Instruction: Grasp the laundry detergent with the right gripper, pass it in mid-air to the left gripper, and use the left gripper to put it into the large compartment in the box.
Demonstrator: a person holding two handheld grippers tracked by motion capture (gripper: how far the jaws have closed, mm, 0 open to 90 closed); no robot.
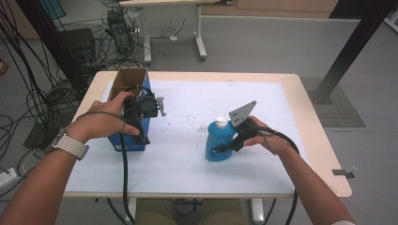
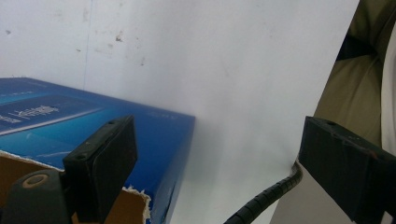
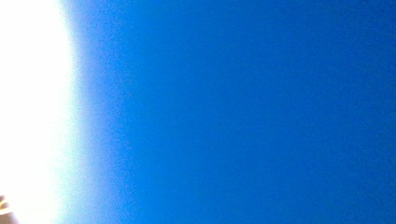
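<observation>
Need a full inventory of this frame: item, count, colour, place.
cardboard box: 1, blue outside and brown inside, open top, left part of the table
bottle: 1, blue with a white cap, upright near the table's middle, a little to the right
table: 1, light wood with a white mat, centre
second table: 1, white legs, behind
cables: many, black, on the floor at left
wristwatch: 1, pale strap, left wrist
left gripper: 1, black, fingers apart at the box's open edge, nothing pressed between them
right gripper: 1, black with a grey plate, shut on the bottle
hands: 2, one on each gripper
</observation>
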